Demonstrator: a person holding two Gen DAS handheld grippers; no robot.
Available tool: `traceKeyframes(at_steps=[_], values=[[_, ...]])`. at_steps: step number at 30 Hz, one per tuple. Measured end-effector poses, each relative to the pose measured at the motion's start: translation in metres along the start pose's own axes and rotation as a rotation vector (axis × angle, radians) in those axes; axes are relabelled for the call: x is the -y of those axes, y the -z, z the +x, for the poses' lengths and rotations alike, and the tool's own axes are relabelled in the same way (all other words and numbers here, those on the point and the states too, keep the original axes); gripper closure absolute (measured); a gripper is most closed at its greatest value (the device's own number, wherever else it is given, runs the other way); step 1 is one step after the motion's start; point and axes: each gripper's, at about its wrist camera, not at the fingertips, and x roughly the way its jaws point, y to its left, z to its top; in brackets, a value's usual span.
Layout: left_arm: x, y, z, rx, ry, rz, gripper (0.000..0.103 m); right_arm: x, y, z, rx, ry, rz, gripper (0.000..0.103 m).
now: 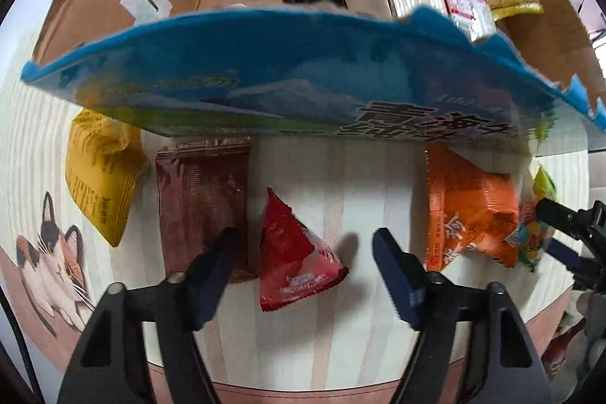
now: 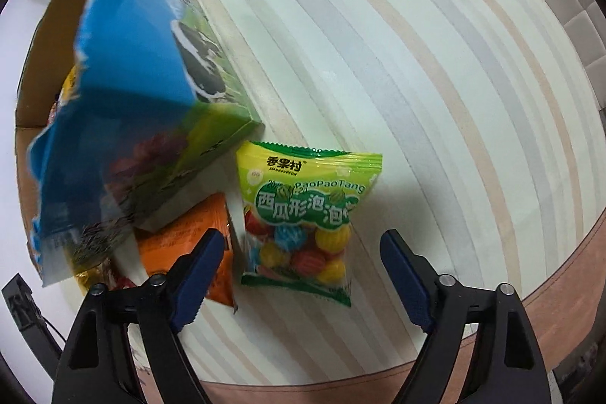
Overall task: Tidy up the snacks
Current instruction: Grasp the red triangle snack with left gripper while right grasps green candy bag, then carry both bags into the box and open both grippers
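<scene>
In the left wrist view my left gripper (image 1: 305, 235) points down at the table, open, with a red triangular packet (image 1: 295, 260) lying between its fingers; neither pad touches it. My right gripper (image 2: 303, 233) is open too, straddling a green bag of watermelon-shaped gum balls (image 2: 303, 218) that lies flat on the table. That bag (image 1: 538, 214) and the right gripper (image 1: 547, 228) also show at the right edge of the left wrist view. A cardboard box with a torn blue flap (image 1: 303, 74) (image 2: 128, 63) stands behind and holds several snacks.
On the striped tablecloth (image 2: 435, 101) lie a yellow packet (image 1: 102, 177), a dark red packet (image 1: 204, 199) and an orange packet (image 1: 469, 207) (image 2: 189, 245). A cat picture (image 1: 49, 264) marks the cloth's left. The rounded table edge (image 2: 549, 290) runs close below both grippers.
</scene>
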Motion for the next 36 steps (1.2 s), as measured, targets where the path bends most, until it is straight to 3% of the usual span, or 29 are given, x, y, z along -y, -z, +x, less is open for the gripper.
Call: traceKeyframes(at_steps=[1,2,3,4,5,9,18,23,31,34,36], values=[[0.002,0.0,0.0,0.006,-0.005,0.012,0.038,0.0,-0.001,0.002,0.001,0.012,-0.002,0.024],[0.005,0.0,0.001,0.009,-0.016,0.026,0.046,-0.001,-0.003,0.004,0.002,0.02,-0.007,0.031],[0.009,0.001,0.002,0.006,-0.021,0.042,0.062,-0.002,-0.003,0.007,-0.001,0.029,-0.014,0.032],[0.012,0.002,0.005,-0.011,-0.022,0.051,0.066,-0.004,-0.002,0.007,0.005,0.037,-0.027,0.037],[0.015,0.004,0.008,-0.024,-0.017,0.055,0.067,-0.006,-0.002,0.007,0.008,0.034,-0.039,0.047],[0.022,0.018,0.008,-0.031,-0.024,0.06,0.068,-0.015,0.004,0.005,0.031,0.076,-0.103,0.054],[0.028,0.064,-0.002,-0.072,0.038,0.037,0.069,-0.009,0.028,0.0,0.024,0.047,-0.125,0.057],[0.04,0.08,-0.026,-0.059,0.092,0.036,0.069,0.003,0.048,-0.02,0.006,-0.02,-0.136,0.057],[0.047,0.057,-0.101,0.04,0.195,0.024,0.068,-0.021,0.063,-0.093,0.063,-0.152,-0.214,0.057],[0.042,0.026,-0.135,0.09,0.232,0.029,0.068,-0.041,0.056,-0.129,0.105,-0.188,-0.27,0.057],[0.04,0.009,-0.154,0.129,0.217,0.049,0.068,-0.062,0.044,-0.152,0.142,-0.199,-0.324,0.057]])
